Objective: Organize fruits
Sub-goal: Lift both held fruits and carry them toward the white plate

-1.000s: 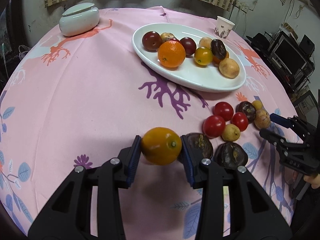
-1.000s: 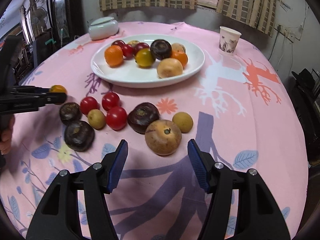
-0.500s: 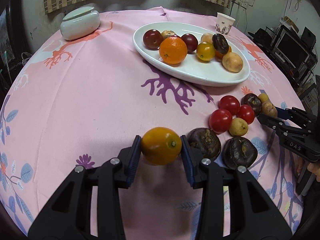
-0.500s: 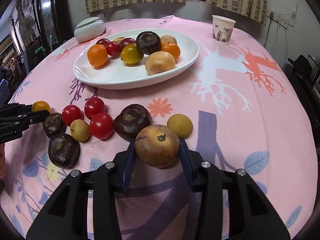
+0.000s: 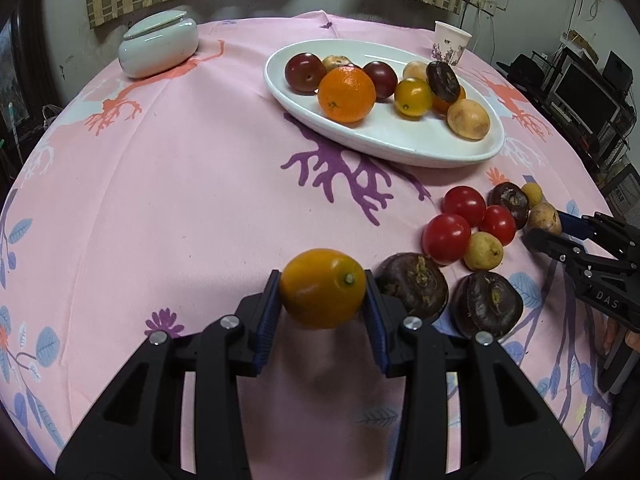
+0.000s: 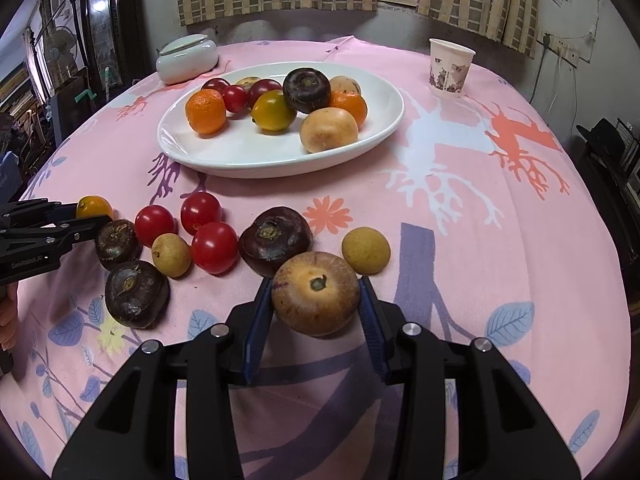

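Note:
My left gripper (image 5: 322, 290) is shut on an orange-yellow citrus fruit (image 5: 322, 288) and holds it above the pink cloth. My right gripper (image 6: 316, 294) is shut on a round brown fruit (image 6: 316, 293), also seen in the left wrist view (image 5: 543, 219). A white oval plate (image 5: 400, 140) at the back holds several fruits, among them an orange (image 5: 346, 93). Loose on the cloth lie three red tomatoes (image 6: 214, 247), dark purple fruits (image 6: 275, 240) and small tan fruits (image 6: 365, 250). In the right wrist view the left gripper (image 6: 86, 216) enters from the left.
A pale lidded ceramic jar (image 5: 159, 43) stands at the back left. A paper cup (image 5: 450, 43) stands behind the plate at the back right. The round table's edge curves close on all sides, with furniture beyond it.
My right gripper moved forward and shut on the round brown fruit, then lifted it a little. My left gripper kept its hold on the citrus fruit and shifted slightly toward the plate.

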Demonstrator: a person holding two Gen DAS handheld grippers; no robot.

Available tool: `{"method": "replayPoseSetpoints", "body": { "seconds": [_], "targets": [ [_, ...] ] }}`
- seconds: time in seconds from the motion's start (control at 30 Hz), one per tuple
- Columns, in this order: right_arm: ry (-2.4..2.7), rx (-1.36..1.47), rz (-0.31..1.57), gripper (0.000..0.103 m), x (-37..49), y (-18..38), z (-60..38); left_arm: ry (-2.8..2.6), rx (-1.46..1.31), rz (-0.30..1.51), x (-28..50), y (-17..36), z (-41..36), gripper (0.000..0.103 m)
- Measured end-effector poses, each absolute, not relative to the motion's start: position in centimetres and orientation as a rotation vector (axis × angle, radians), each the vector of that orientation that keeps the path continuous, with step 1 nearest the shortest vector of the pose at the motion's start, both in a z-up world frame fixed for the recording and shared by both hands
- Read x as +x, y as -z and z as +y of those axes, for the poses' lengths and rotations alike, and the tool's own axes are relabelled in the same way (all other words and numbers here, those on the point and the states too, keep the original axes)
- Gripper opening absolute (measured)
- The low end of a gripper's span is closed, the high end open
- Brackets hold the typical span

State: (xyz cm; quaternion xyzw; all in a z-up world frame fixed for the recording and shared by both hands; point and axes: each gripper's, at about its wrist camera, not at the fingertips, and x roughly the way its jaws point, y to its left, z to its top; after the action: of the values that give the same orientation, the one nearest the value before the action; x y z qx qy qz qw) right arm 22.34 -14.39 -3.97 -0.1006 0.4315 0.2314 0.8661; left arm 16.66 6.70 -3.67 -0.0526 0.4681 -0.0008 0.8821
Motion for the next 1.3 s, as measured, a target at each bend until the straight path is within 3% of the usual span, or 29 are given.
{"method": "replayPoseSetpoints", "body": {
  "seconds": [0.9, 1.3],
  "targets": [
    [-0.513, -0.226, 0.900, 0.042, 21.6, 3.8, -14.0, 0.022, -0.097, 0.923, 16.3, 3.4, 6.4, 0.039],
    [-0.556, -0.127, 0.832, 0.042, 20.8, 0.4, -15.6, 0.025, -0.074, 0.849, 14.4, -0.7, 7.1, 0.039]
  ]
}}
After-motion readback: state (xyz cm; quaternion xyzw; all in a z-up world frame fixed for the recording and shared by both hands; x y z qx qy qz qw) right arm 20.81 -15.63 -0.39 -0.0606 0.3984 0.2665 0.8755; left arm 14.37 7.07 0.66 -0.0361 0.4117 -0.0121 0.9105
